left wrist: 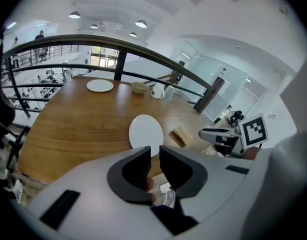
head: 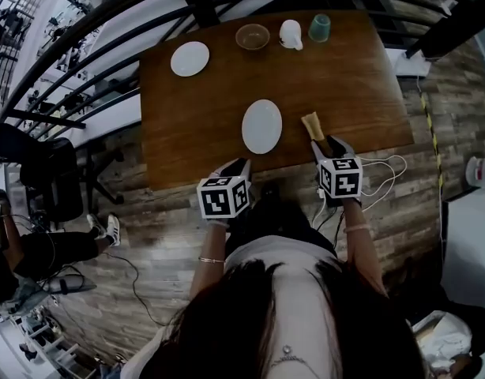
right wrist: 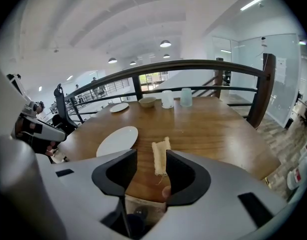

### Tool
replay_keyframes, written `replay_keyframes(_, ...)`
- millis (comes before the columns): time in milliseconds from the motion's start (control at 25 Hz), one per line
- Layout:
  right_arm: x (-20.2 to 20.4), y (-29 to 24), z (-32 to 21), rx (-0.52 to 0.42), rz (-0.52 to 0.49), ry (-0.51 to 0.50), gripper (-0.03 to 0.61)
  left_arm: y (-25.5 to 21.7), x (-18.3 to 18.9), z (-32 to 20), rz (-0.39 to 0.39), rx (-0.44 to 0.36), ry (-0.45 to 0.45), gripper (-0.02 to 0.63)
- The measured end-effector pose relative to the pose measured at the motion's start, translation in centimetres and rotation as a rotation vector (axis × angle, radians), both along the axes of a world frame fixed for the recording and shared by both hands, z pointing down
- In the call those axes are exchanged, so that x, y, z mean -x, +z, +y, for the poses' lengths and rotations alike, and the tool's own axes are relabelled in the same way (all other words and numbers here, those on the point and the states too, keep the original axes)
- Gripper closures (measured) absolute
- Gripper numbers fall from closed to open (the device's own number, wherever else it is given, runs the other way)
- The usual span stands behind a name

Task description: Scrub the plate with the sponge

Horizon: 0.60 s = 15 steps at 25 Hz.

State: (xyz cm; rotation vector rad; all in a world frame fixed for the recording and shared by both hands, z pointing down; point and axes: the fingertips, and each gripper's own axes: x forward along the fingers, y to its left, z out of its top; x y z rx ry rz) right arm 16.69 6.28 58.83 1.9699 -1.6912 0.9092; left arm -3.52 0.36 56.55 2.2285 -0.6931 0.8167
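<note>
- while it hovers at the table point(head: 187, 117) edge, left gripper point(left wrist: 154, 153) has its jaws a little apart, nothing in them
- plate point(head: 261, 126) lies mid-table, just ahead of it
- sponge point(head: 312, 125) lies just right of the plate, not touching
- right gripper point(right wrist: 151, 160) gapes wide at the sponge's near end, gripping nothing

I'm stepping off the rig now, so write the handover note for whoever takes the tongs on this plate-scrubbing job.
Left tongs: open a little, empty, at the near edge of the table, facing the plate.
Right tongs: open, empty, with the sponge lying on the table just ahead.
Plate and sponge lie side by side, apart.
Done: nothing yet; sponge not picked up.
Left: grasp sponge, probably steady plate, scrub.
</note>
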Motion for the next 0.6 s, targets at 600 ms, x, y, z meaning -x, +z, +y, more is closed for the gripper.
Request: replay_keyframes(600,-1.2,4.7,-2.5,0.131,0.024,0.028,0.362,3.1,0.3,-2.2,-0.022,0.101,0.065,0.543)
